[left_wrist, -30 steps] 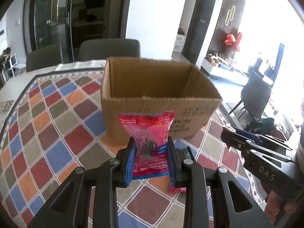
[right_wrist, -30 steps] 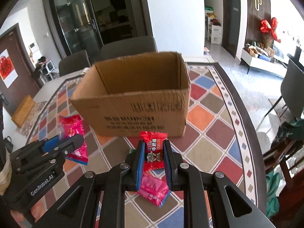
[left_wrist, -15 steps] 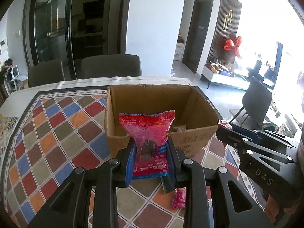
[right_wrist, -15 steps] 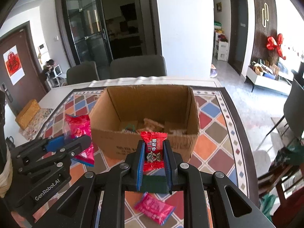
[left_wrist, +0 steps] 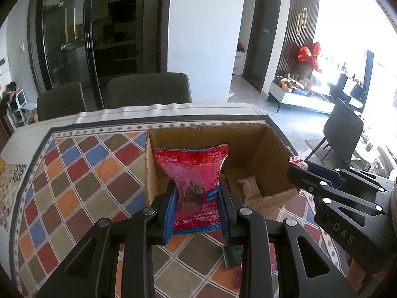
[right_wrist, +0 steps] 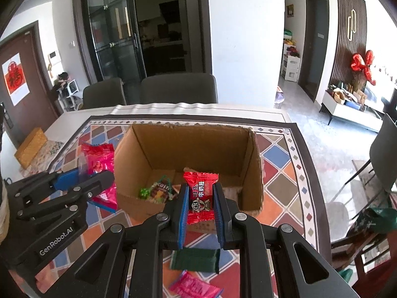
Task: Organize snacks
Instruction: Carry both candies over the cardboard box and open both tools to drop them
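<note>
An open cardboard box (left_wrist: 273,149) (right_wrist: 193,144) stands on the checkered tablecloth with several snacks inside (right_wrist: 158,191). My left gripper (left_wrist: 196,198) is shut on a pink-red snack packet (left_wrist: 193,173), held above the box's near-left wall; it also shows in the right wrist view (right_wrist: 99,164). My right gripper (right_wrist: 200,198) is shut on a small red candy packet (right_wrist: 201,193), held above the box's front wall; its fingers (left_wrist: 310,173) show at the box's right in the left wrist view.
A dark green packet (right_wrist: 196,258) and a pink packet (right_wrist: 196,285) lie on the tablecloth (left_wrist: 74,186) in front of the box. Two grey chairs (right_wrist: 178,87) stand at the table's far side. The table's right edge drops to the floor.
Both grippers have risen and moved forward with their packets; the box's inside and its snacks now show from above.
</note>
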A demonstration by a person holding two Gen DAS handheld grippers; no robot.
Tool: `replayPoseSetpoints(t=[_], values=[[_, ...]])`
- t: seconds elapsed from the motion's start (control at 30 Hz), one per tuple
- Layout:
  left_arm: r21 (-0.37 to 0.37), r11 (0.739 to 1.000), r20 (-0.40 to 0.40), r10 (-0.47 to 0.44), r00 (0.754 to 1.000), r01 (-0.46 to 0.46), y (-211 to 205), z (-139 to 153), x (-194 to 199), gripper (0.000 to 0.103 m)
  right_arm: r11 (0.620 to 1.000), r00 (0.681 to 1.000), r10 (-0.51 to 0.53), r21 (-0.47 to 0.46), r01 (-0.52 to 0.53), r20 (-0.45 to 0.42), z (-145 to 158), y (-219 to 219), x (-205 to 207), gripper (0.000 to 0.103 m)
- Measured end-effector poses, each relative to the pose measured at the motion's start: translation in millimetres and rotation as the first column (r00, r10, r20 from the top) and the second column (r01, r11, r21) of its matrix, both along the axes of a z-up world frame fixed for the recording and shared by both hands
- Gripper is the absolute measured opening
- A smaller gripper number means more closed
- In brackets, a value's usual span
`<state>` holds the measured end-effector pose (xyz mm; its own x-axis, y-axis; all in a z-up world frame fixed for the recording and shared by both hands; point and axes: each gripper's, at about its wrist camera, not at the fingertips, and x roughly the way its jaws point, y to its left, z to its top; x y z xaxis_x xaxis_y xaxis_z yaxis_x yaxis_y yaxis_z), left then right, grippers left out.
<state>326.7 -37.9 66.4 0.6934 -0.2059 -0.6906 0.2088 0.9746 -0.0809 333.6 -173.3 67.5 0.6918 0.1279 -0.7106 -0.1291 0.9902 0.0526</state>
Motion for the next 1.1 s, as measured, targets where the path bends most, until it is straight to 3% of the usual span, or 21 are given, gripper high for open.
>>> replayPoseSetpoints(t=[0.57, 0.7, 0.77, 0.83, 1.1], values=[[0.008, 1.0, -0.065, 0.027, 0.998, -0.027, -0.2, -11.6, 49.1, 0.03, 1.0, 1.0, -0.007, -0.014, 0.007, -0.006, -3.2, 0.7, 38.5, 0.02], [0.028, 0.999, -0.068, 0.031, 0.997, -0.029, -1.7, -12.3, 54.2, 0.036, 1.0, 1.0, -0.007, -0.021, 0.007, -0.013, -4.4, 2.3, 43.7, 0.02], [0.043, 0.999, -0.056, 0.036, 0.998, -0.033, -2.4, -9.0, 52.9, 0.051, 1.0, 1.0, -0.013, 0.001, 0.013, -0.024, -5.3, 0.8, 46.6, 0.027], [0.059, 0.997, -0.026, 0.042, 0.999, -0.04, -1.3, -4.6, 47.3, 0.052, 1.0, 0.999, -0.025, 0.015, 0.026, -0.045, -6.9, -2.5, 47.9, 0.043], [0.098, 0.995, 0.03, 0.004, 1.0, -0.007, -3.8, -2.3, 11.4, 0.053, 1.0, 1.0, -0.007, -0.019, 0.006, -0.023, -10.1, -7.4, 25.0, 0.044]])
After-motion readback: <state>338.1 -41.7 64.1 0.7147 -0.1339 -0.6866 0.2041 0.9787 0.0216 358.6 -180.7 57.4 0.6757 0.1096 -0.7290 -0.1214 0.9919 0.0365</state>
